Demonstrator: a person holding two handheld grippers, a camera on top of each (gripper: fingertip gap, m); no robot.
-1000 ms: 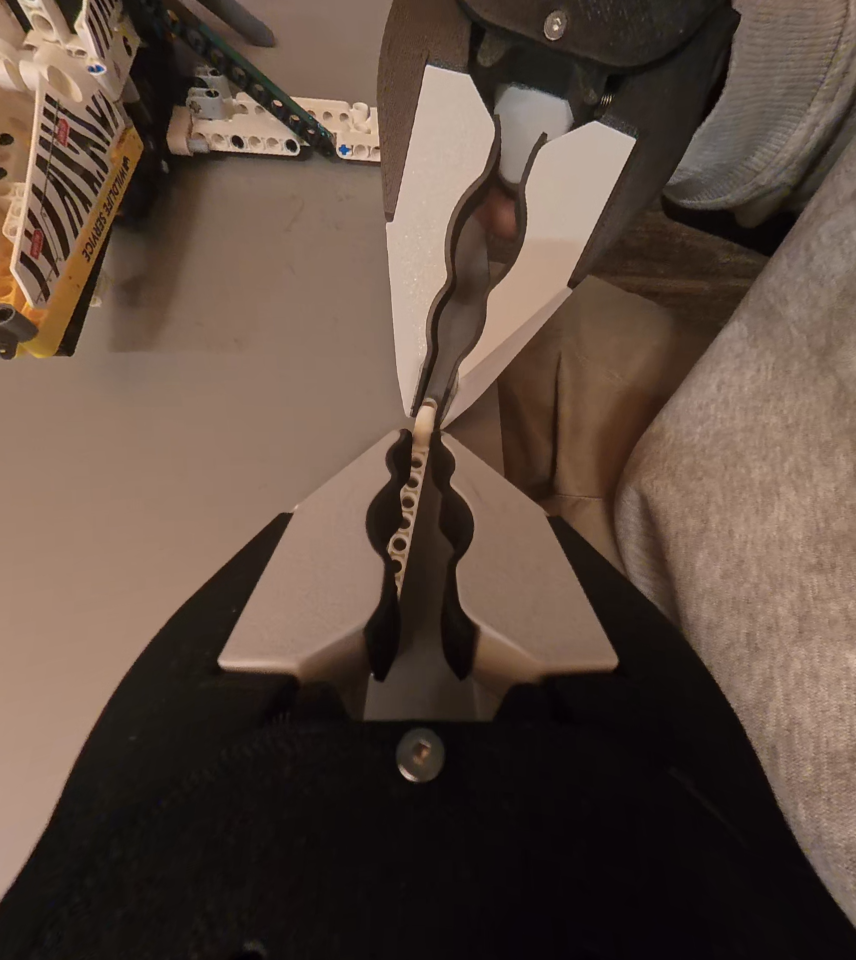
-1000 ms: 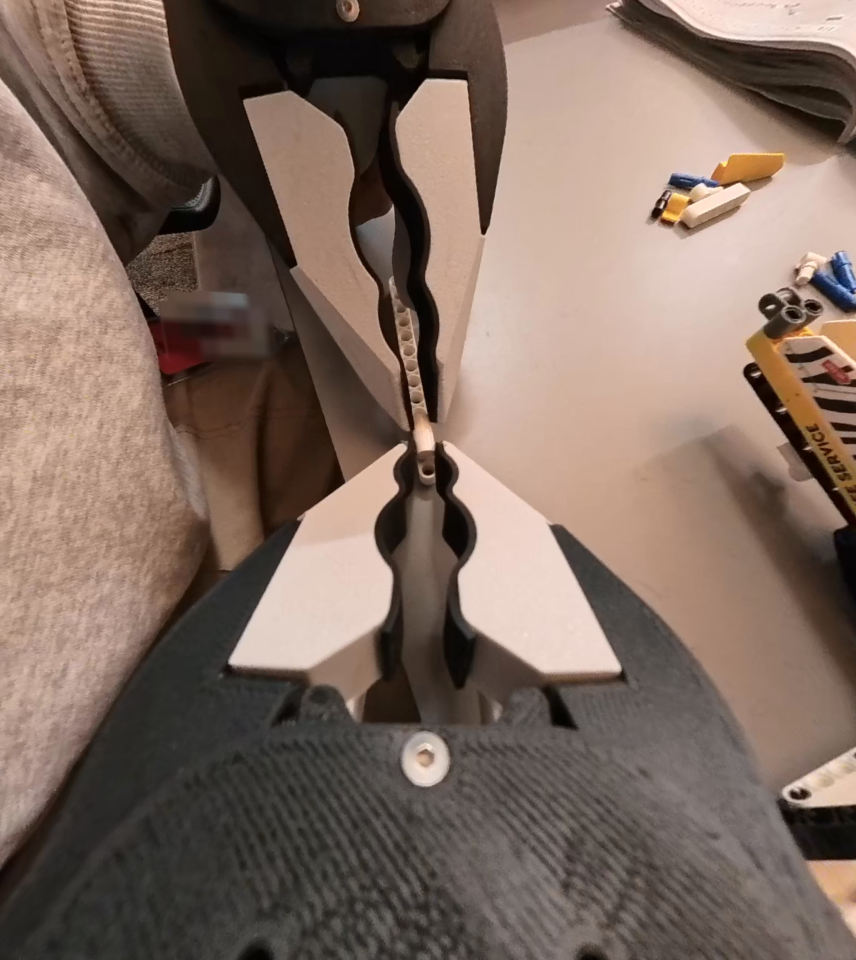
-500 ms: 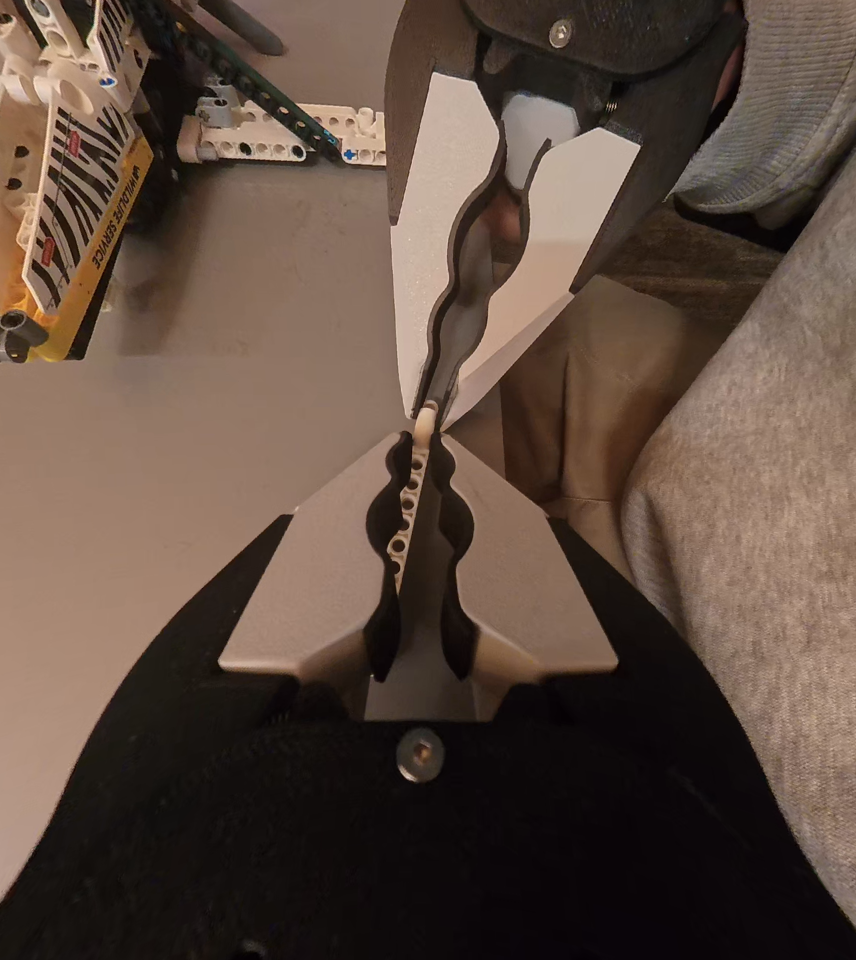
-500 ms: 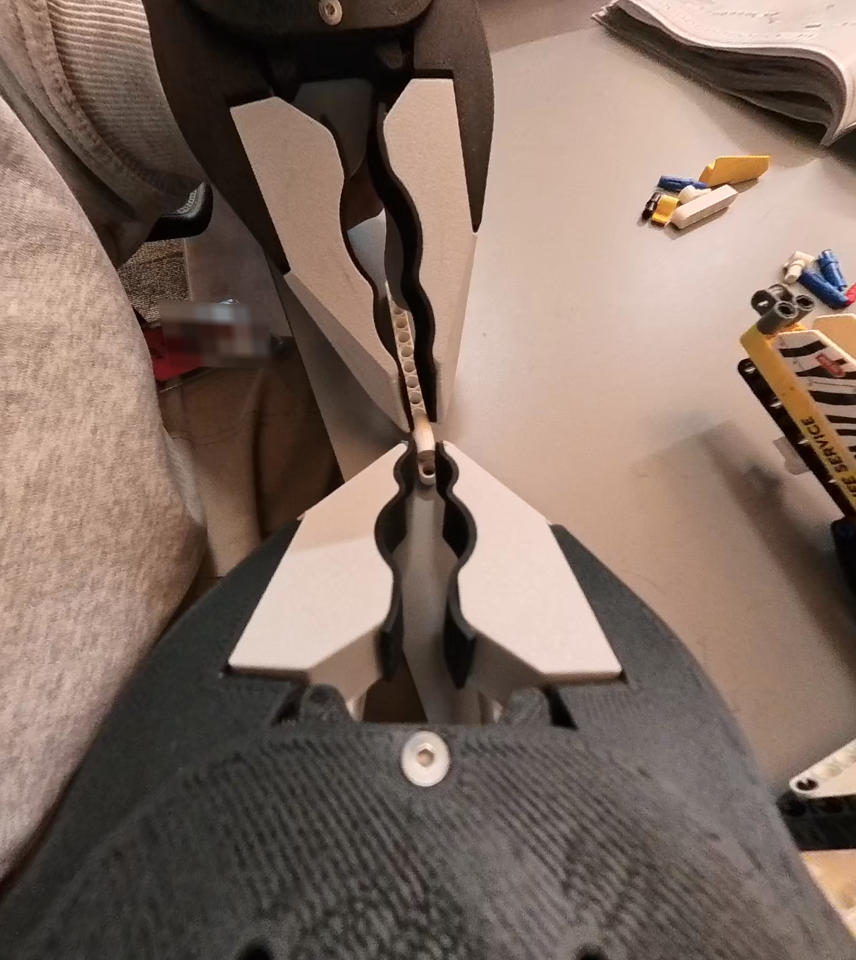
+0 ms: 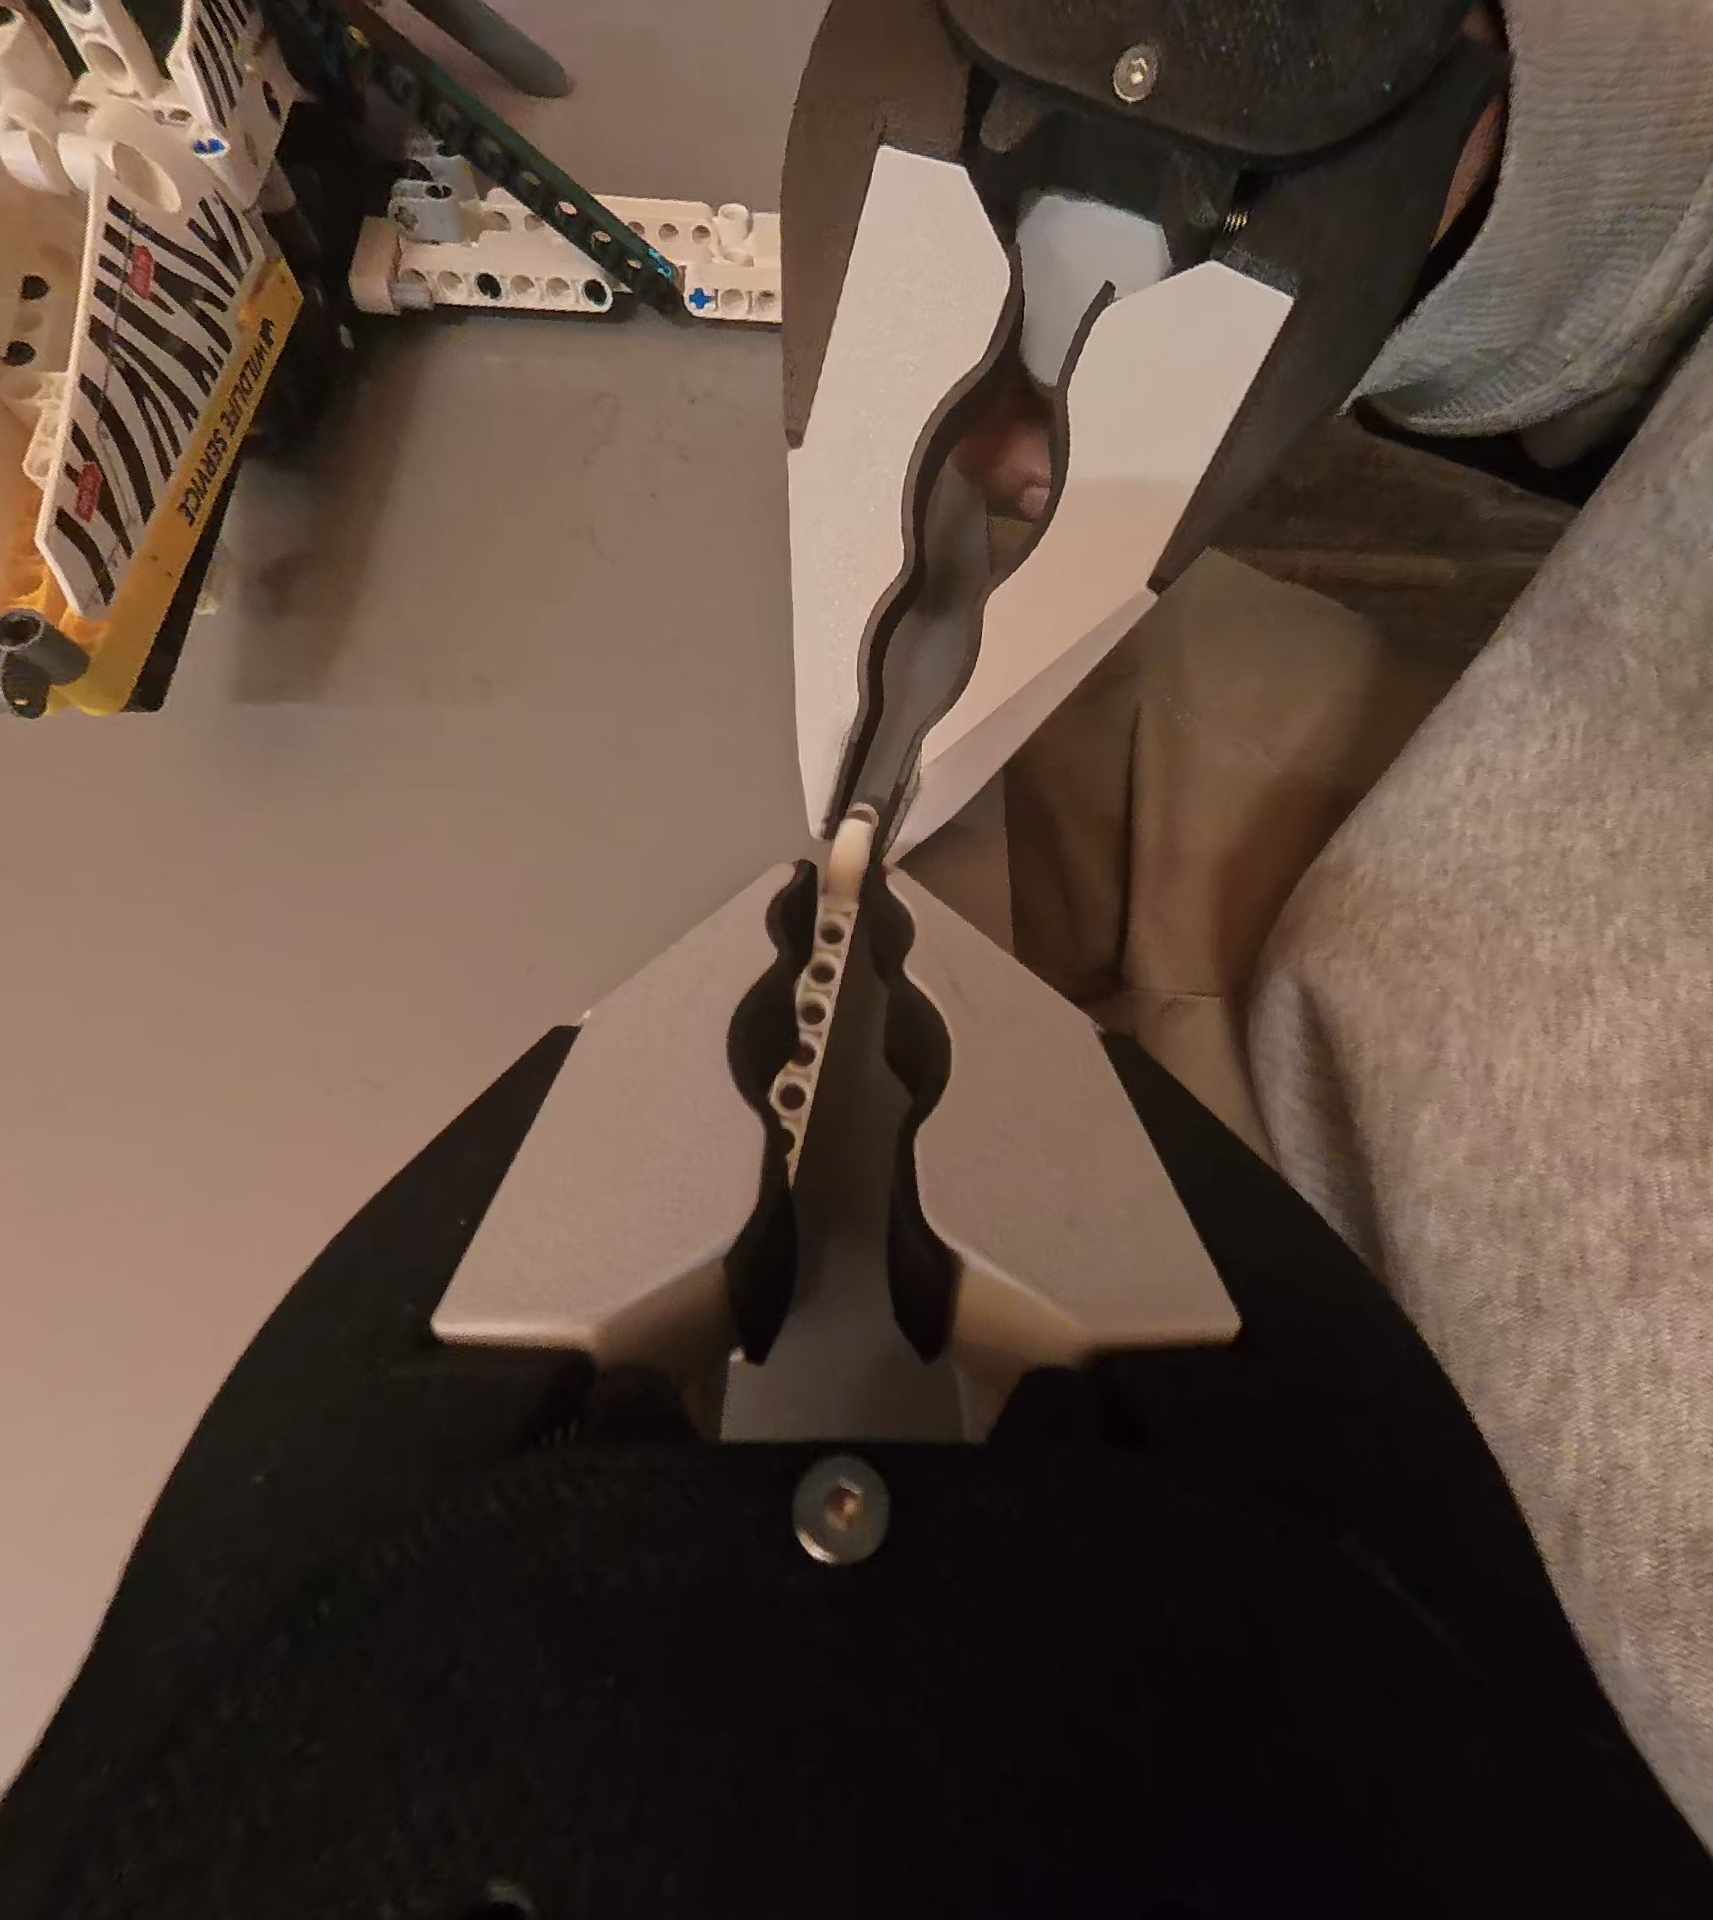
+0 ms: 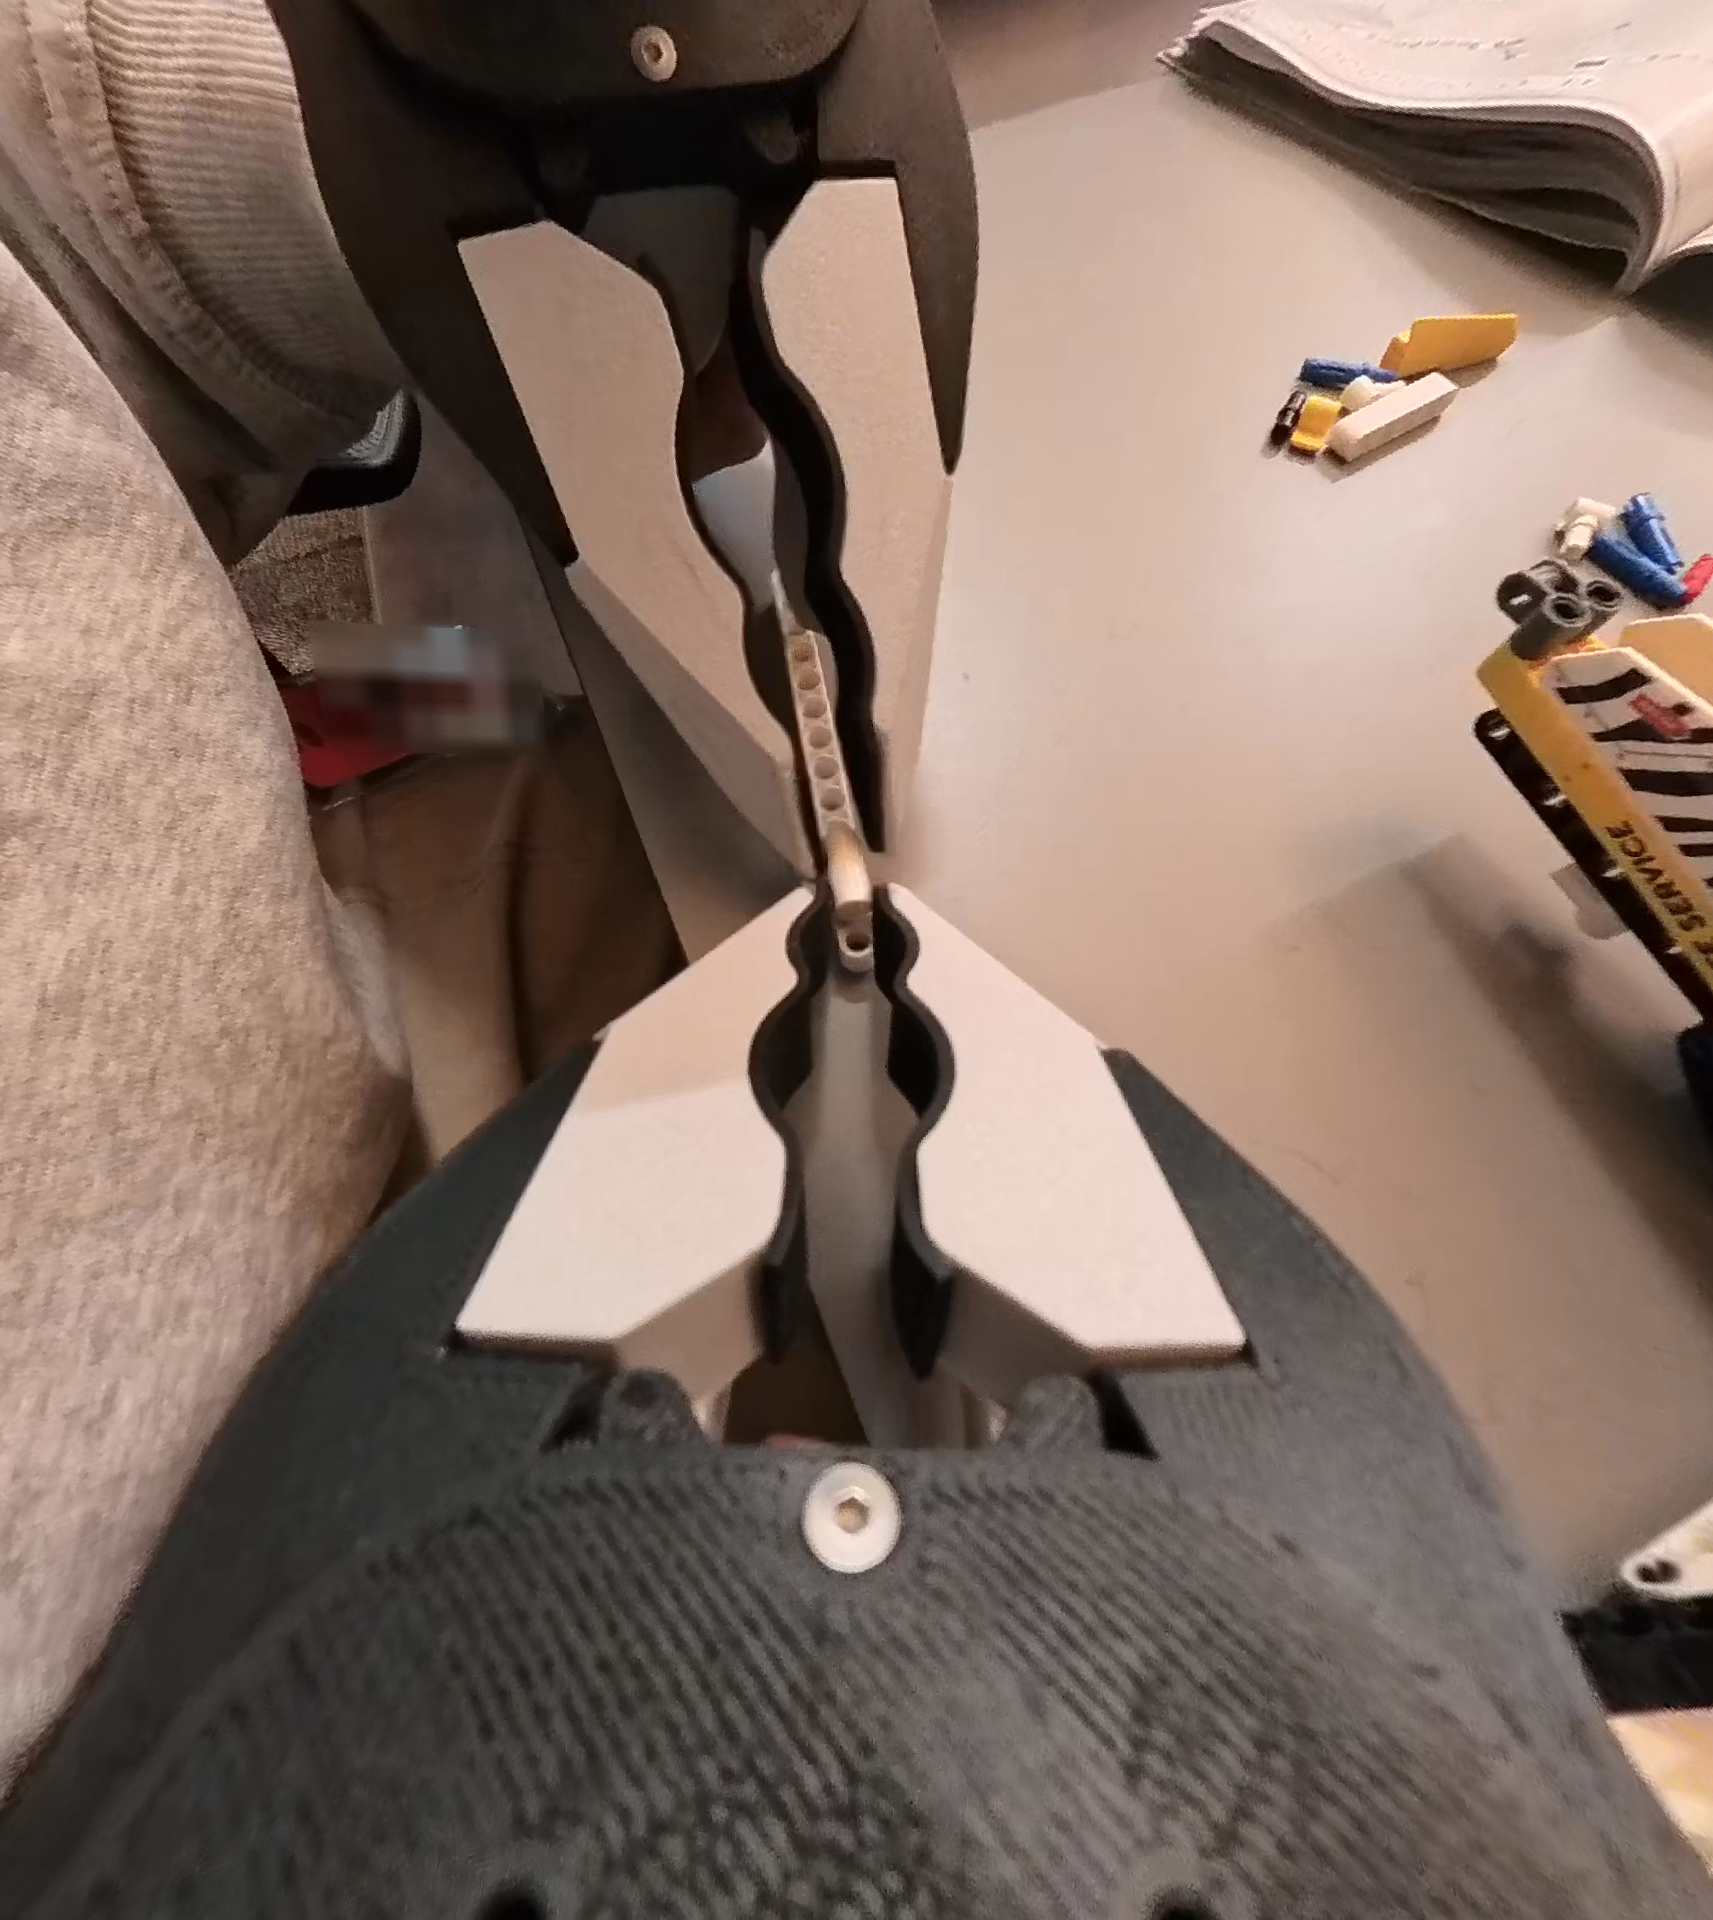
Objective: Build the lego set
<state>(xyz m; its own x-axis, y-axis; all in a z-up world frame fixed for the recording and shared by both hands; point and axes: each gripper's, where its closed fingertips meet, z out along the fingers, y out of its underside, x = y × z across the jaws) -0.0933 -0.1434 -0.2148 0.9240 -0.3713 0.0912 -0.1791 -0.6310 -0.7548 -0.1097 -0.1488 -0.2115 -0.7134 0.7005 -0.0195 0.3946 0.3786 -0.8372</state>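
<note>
The left hand-held gripper (image 5: 836, 883), at the centre of the left wrist view, is closed down to a narrow slot on a white perforated beam (image 5: 810, 1023) that runs along its fingers and pokes out at the tips. Tip to tip with it, the right hand-held gripper (image 6: 847, 914) is nearly closed, pinching a small tan connector (image 6: 852, 899) that meets the beam's end (image 6: 816, 717); both hang over the surface's near edge. One grey surface (image 5: 156, 1039) carries the rest. At upper left in the left wrist view stands one partly built model with zebra-striped panels (image 5: 104, 416), with one white beam frame (image 5: 540, 260) beside it. In the right wrist view, two small clusters of loose pieces lie at upper right, one yellow, white and blue (image 6: 1392, 384), one mostly blue (image 6: 1631, 540), below one open instruction booklet (image 6: 1517, 114).
</note>
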